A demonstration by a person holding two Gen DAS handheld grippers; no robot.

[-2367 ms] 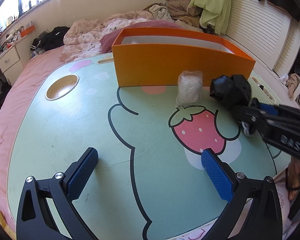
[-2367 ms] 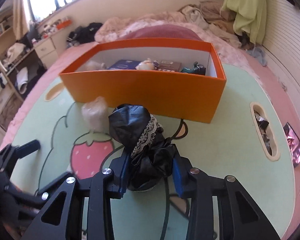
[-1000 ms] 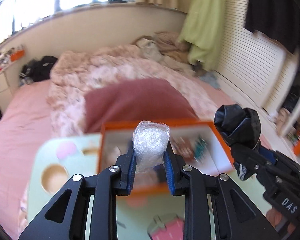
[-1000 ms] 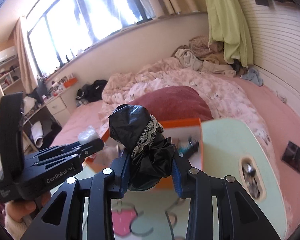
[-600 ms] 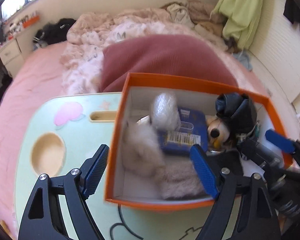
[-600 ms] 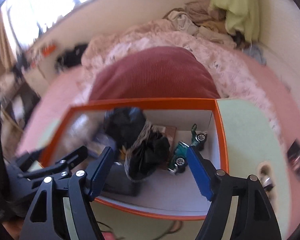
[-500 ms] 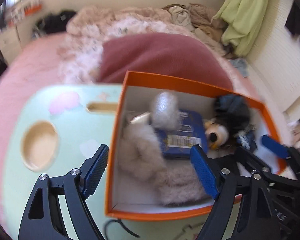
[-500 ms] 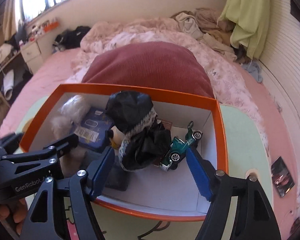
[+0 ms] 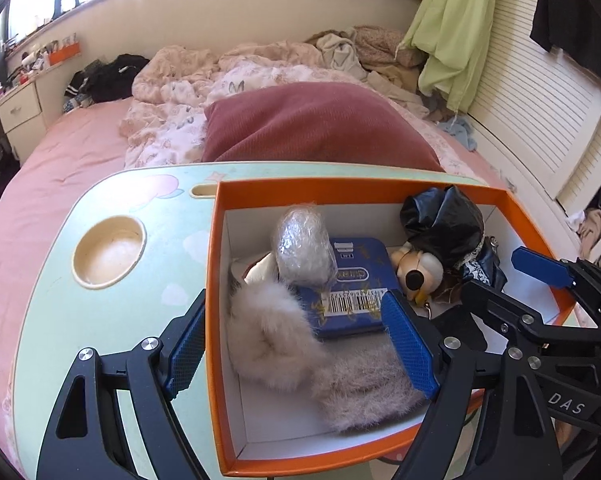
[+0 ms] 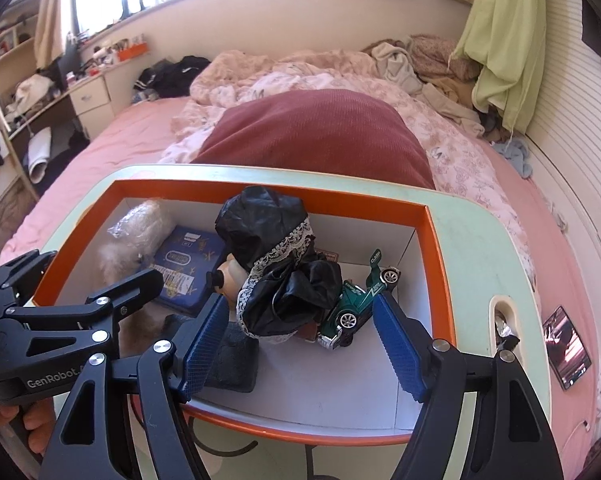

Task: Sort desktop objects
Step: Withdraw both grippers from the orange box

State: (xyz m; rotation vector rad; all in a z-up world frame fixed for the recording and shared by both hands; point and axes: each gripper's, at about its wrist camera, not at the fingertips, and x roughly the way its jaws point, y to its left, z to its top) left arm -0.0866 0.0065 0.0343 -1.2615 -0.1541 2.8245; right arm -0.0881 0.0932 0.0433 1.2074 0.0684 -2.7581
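Note:
An orange box (image 9: pixel 213 264) (image 10: pixel 436 248) stands on the green lap table (image 9: pixel 60 300). Inside lie a clear plastic-wrapped bundle (image 9: pixel 303 243) (image 10: pixel 140 222), a black lace-trimmed bundle (image 9: pixel 444 226) (image 10: pixel 276 256), a blue tin (image 9: pixel 352 288) (image 10: pixel 188 264), a plush toy (image 9: pixel 416 268), pale fur pieces (image 9: pixel 276 332) and a green toy car (image 10: pixel 356 300). My left gripper (image 9: pixel 300 344) is open and empty above the box's left half. My right gripper (image 10: pixel 300 340) is open and empty above the box's near side, the black bundle lying beyond its fingers.
The table has a round cup recess (image 9: pixel 109 251) at left and a slot (image 10: pixel 504 320) at right. A dark red pillow (image 9: pixel 316 124) and rumpled bedding lie behind the table. A phone (image 10: pixel 566 344) lies on the pink bed at right.
Both grippers opened over the box: the wrapped bundle dropped from the left, the black bundle from the right. Since half a second ago both grippers have stayed open above the box.

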